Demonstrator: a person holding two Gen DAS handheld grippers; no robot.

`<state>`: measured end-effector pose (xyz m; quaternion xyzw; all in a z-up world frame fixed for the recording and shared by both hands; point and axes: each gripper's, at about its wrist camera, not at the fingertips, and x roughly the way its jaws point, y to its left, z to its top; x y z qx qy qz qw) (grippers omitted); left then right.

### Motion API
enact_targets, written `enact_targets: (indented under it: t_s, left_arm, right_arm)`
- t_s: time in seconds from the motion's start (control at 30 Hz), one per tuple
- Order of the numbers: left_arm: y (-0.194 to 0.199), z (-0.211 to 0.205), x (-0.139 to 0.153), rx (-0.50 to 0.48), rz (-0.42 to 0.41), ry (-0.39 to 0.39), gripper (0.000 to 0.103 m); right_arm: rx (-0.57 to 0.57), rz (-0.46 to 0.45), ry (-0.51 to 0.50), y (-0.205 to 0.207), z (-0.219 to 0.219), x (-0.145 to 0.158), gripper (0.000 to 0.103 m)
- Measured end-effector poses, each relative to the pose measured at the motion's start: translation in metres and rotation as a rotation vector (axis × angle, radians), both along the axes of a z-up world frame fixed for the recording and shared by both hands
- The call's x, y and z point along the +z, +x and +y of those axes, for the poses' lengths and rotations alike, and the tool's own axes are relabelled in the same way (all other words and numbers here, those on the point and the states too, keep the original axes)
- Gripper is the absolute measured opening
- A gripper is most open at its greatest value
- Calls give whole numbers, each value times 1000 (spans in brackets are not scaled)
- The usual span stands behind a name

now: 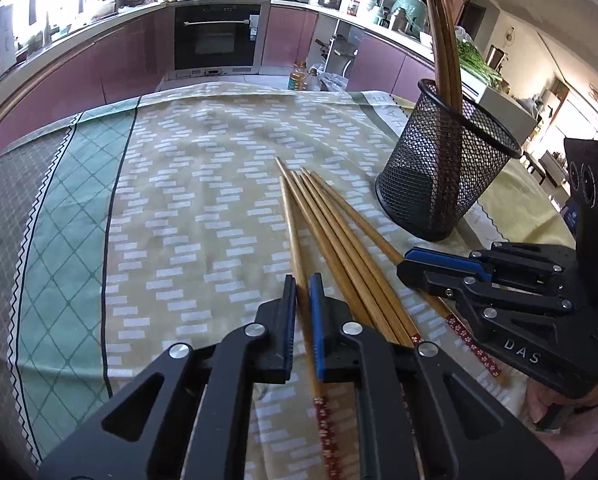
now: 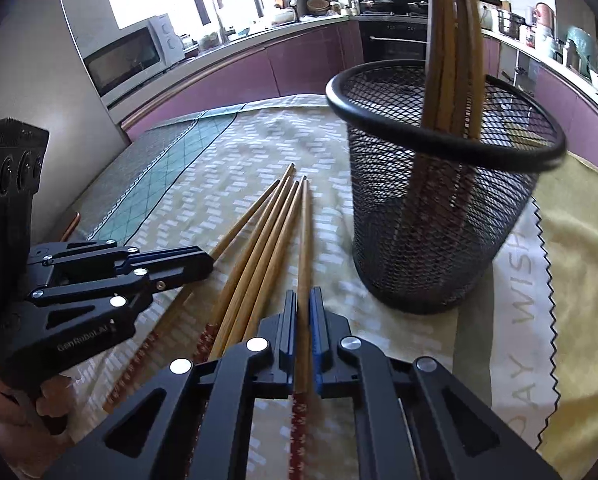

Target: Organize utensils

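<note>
Several wooden chopsticks (image 1: 339, 236) with red patterned ends lie side by side on the patterned tablecloth (image 1: 187, 184). My left gripper (image 1: 303, 292) is shut on the leftmost chopstick (image 1: 293, 224). My right gripper (image 2: 303, 306) is shut on the rightmost chopstick (image 2: 305, 232); it also shows from the side in the left wrist view (image 1: 415, 264). A black mesh holder (image 1: 443, 168) stands to the right with several chopsticks (image 1: 443, 40) upright in it. In the right wrist view the holder (image 2: 439, 216) is just ahead and right of my right gripper. The left gripper (image 2: 203, 264) shows at that view's left.
The table's far edge (image 1: 219, 88) faces purple kitchen cabinets and an oven (image 1: 215, 36). A yellow cloth (image 2: 579, 248) lies right of the holder. Oil bottles (image 1: 299, 76) stand beyond the table edge. A microwave (image 2: 131, 56) sits on the left counter.
</note>
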<state>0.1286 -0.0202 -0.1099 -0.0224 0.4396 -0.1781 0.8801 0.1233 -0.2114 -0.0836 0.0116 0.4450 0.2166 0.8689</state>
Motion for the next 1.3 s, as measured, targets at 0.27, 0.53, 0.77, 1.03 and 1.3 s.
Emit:
enact_targets:
  t_s: [0.27, 0.53, 0.77, 1.03, 1.3]
  left_arm:
    - [-15, -1, 12, -33, -29, -31, 7]
    - [-13, -8, 3, -68, 0, 8, 8]
    - [-5, -9, -5, -78, 27, 31, 12]
    - [-4, -6, 10, -62, -3, -14, 8]
    - [-17, -1, 56, -126, -86, -127, 8]
  right_arm:
    - [62, -25, 42, -14, -4, 14, 6]
    - [98, 7, 0, -11, 7, 4, 6]
    - [106, 19, -20, -4, 12, 0, 7]
    - [98, -20, 10, -12, 3, 14, 6]
    - [61, -117, 70, -24, -26, 54, 6]
